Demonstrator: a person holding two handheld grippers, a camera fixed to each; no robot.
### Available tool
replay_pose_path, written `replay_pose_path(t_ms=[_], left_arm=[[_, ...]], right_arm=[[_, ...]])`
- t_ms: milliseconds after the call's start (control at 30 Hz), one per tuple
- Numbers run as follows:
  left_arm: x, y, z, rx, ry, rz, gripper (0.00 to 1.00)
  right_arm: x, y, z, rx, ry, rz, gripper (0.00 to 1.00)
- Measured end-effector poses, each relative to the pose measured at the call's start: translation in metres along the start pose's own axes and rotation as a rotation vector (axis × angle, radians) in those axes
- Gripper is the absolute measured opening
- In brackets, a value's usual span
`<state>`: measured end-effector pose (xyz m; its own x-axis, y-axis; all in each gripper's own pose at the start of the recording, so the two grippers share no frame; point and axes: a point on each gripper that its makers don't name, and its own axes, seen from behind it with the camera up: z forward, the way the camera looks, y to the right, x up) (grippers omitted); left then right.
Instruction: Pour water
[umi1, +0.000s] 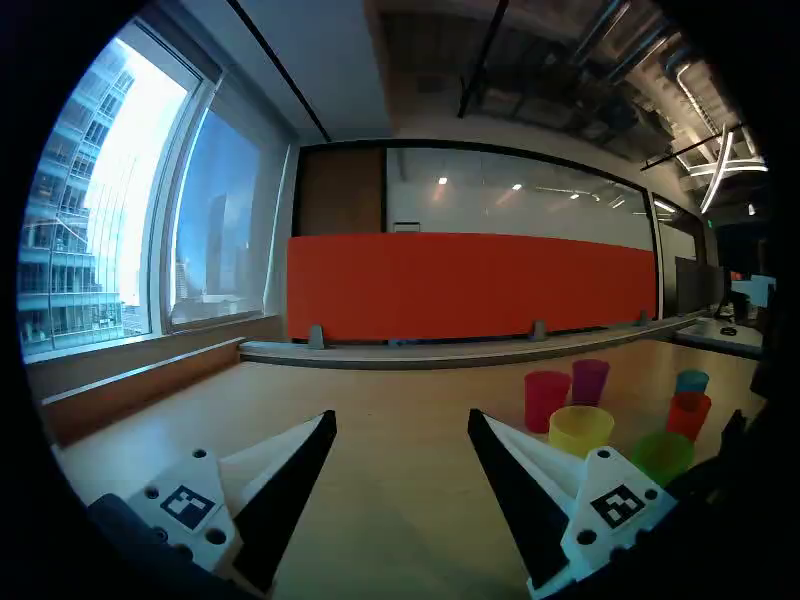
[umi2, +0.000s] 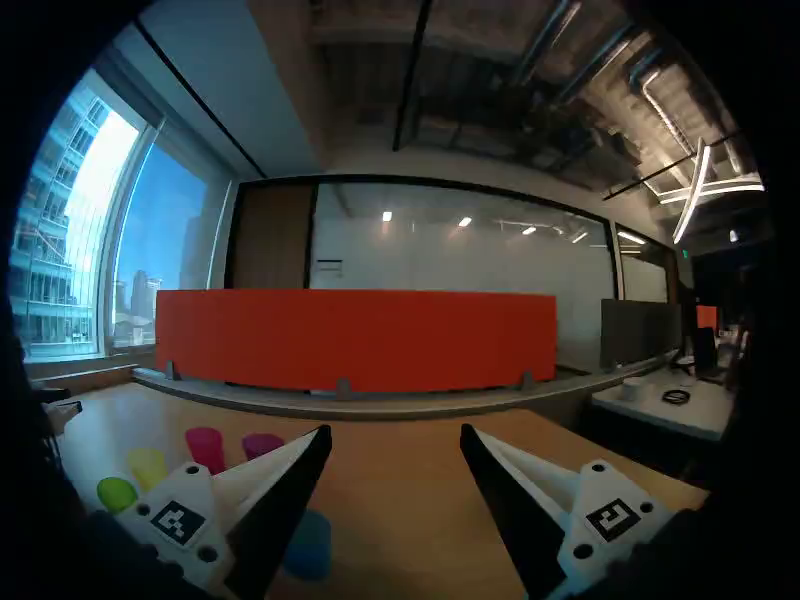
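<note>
**Left gripper** (umi1: 400, 440): fingers spread apart and holding nothing, over the wooden table (umi1: 400, 520). The coloured cups (umi1: 580, 430) stand grouped at about 4 o'clock in the left gripper view, just beyond the right finger. **Right gripper** (umi2: 395, 450): fingers likewise apart (nothing between them). In the right gripper view the cups sit at 8 o'clock, with a blue cup (umi2: 308, 545) beside the left finger.

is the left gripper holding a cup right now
No, the left gripper is open, with only bare table between its fingers; the yellow cup stands off to one side, untouched.
</note>
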<state>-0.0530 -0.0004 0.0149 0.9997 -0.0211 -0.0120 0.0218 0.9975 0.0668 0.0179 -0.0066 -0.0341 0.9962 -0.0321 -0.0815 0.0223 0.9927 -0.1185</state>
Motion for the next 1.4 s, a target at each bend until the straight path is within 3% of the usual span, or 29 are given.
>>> replay_pose_path(t_ms=[267,800,1067,1400], left_arm=[[0.000,0.000,-0.002,0.001,0.000,0.001,0.98],[-0.001,0.000,0.000,0.000,0.000,0.001,0.98],[-0.001,0.000,-0.001,0.000,0.000,0.001,0.98],[-0.001,-0.001,-0.001,0.000,0.000,0.001,0.98]], right_arm=[[-0.014,0.002,0.002,0.034,-0.008,0.008,0.99],[-0.020,-0.008,0.018,0.068,0.060,0.050,0.99],[-0.044,-0.021,0.017,0.098,0.026,0.004,0.99],[-0.063,-0.017,0.019,0.089,-0.009,0.025,0.99]])
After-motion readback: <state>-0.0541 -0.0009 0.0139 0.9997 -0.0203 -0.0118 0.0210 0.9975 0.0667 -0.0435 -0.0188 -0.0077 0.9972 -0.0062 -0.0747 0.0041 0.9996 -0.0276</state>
